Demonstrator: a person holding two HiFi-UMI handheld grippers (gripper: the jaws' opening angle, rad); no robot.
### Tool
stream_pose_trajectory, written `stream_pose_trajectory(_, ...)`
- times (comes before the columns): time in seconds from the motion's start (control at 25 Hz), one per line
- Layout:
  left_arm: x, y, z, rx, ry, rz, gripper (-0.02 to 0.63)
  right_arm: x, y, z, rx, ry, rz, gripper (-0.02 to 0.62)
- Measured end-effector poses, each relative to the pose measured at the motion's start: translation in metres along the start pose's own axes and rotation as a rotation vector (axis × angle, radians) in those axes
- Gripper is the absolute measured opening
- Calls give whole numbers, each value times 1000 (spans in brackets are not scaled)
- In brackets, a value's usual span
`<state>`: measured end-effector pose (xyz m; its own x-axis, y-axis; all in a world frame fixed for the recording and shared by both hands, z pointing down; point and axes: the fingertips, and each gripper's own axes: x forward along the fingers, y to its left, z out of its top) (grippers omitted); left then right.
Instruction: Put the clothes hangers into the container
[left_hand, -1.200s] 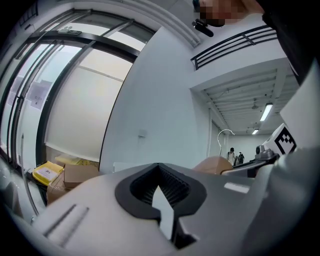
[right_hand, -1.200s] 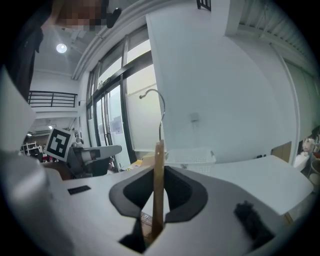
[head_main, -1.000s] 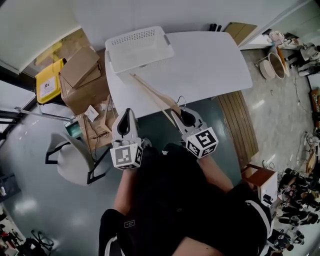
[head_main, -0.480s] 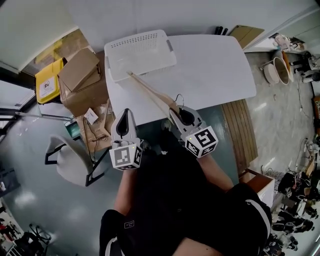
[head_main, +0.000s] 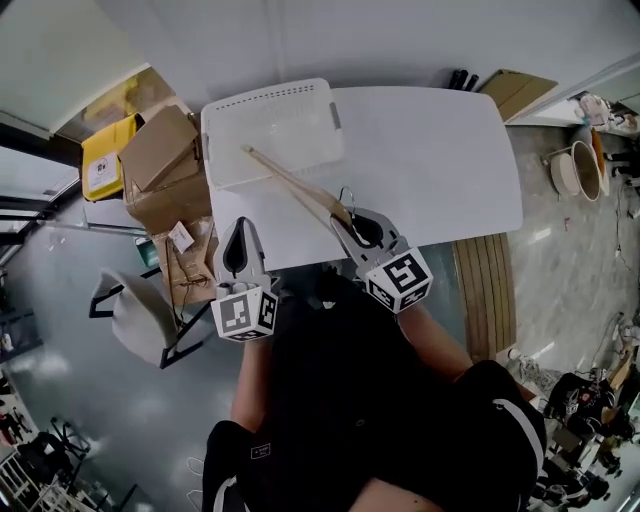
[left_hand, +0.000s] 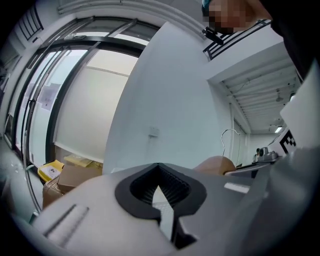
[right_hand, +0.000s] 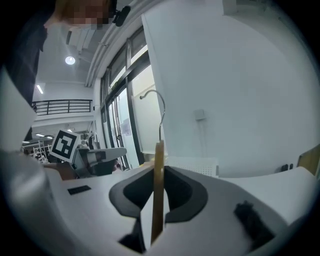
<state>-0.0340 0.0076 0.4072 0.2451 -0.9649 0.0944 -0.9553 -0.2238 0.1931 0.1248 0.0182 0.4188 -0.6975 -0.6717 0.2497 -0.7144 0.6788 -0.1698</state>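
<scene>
Between the fingers of the right gripper (head_main: 345, 222) stands the middle bar of a light wooden clothes hanger (head_main: 290, 185). The fingers pinch it from both sides, and in the right gripper view it runs up edge-on through the gap. Its thin metal hook (right_hand: 159, 107) curls above the fingers in that view. From the grip, the hanger's long arm slants away to the upper left in the head view. Its far tip lies over the near side of a white perforated plastic basket (head_main: 270, 92); whether it touches the basket cannot be told.

Beside it, the left gripper (head_main: 243, 230) hangs at the near left corner of the white tabletop (head_main: 430, 150). Its fingers are drawn together with nothing between them. The hanger's rounded wooden shoulder shows off to the right in the left gripper view.

The basket sits at the far left of the tabletop, apart from both grippers. Left of the tabletop stand brown cardboard boxes (head_main: 165, 160) and a yellow box (head_main: 105, 165). A white chair (head_main: 135, 320) stands on the grey floor nearer the person.
</scene>
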Motion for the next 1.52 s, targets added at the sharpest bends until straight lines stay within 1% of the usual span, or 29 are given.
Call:
stream_pose_trajectory(0.12,8,-6,1,-7,-1,30,3,5,-15,2,-4,3,27,62)
stream_pose_trajectory(0.4,17,-8,12,21,-7,57,3,17,-28,7,5,11,56,62)
stream_pose_trajectory(0.48,18,-3,11,31,-10,54,3,24,-29,5,7,12,55,63)
stream_pose_trajectory(0.64,27,8,7,22,-9,39,2,34,-30,7,-2,15,43,63)
stream_pose_trajectory(0.84,39,19,14,27,-14,6,2,47,-33,13,0,23,19,63)
stream_pose_trajectory(1.08,53,45,18,-2,-23,6,3,70,-28,21,-18,38,21,63)
stream_pose_trajectory(1.28,65,58,21,-5,-22,3,3,90,-31,23,-11,55,26,63)
stream_pose_trajectory(1.52,79,81,17,-23,-2,11,3,119,-37,22,-12,83,31,62)
